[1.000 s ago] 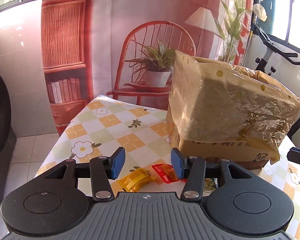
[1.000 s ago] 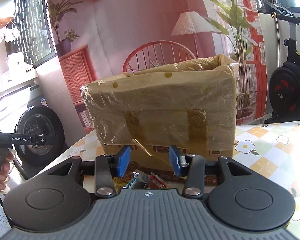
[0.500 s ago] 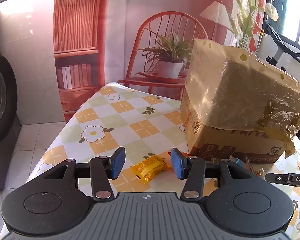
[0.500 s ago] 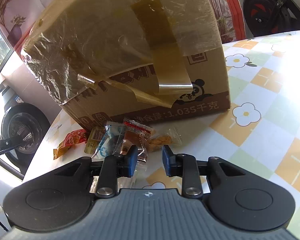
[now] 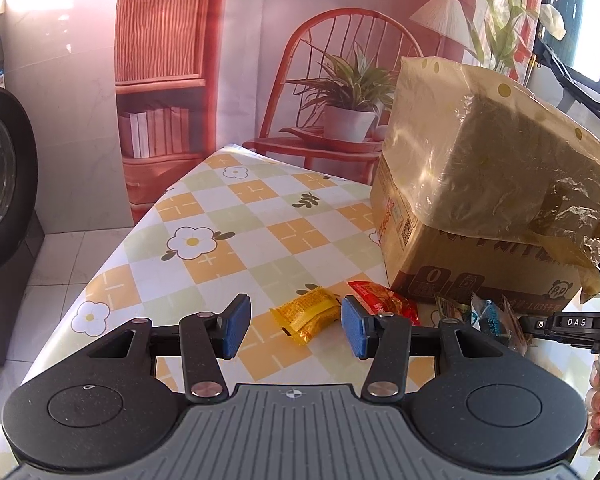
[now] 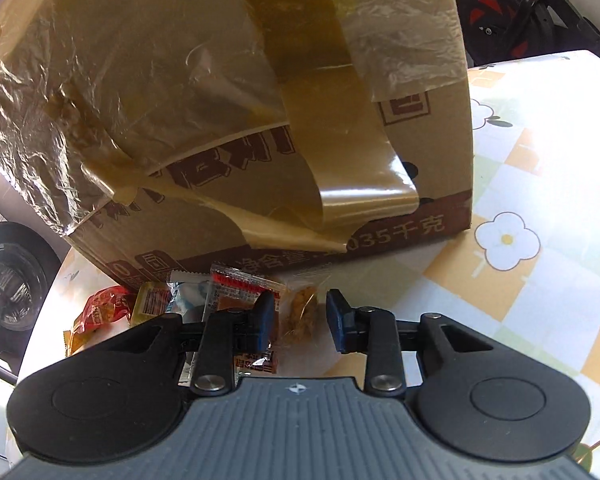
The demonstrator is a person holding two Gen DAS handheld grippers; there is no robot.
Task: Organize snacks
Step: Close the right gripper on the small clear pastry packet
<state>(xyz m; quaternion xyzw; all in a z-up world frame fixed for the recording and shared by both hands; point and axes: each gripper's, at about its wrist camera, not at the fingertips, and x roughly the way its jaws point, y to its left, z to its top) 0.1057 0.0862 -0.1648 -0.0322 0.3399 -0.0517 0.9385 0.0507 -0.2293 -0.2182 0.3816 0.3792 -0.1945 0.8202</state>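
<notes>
Since 1 second ago the right gripper (image 6: 298,316) has dropped from box-top level to the snacks; its jaws have just widened slightly and stand apart around the clear snack packet (image 6: 302,312), pads not pressing. The left gripper (image 5: 290,326) remains spread and empty, yellow packet (image 5: 306,314) just ahead between its pads, red packet (image 5: 382,302) ahead-right. The cardboard box (image 6: 260,128) walls off the space ahead; bare tablecloth (image 6: 540,280) lies open rightward

Readable stuff is pretty thin. The cardboard box (image 6: 228,184) just ahead of the right tool has "035千克" printed along its bottom edge, first digit hidden under a flap of tape. Off to the right of the left tool, the black handle (image 5: 572,326) of the other one says "DAS". Print on the snack packets is too small to make out.
</notes>
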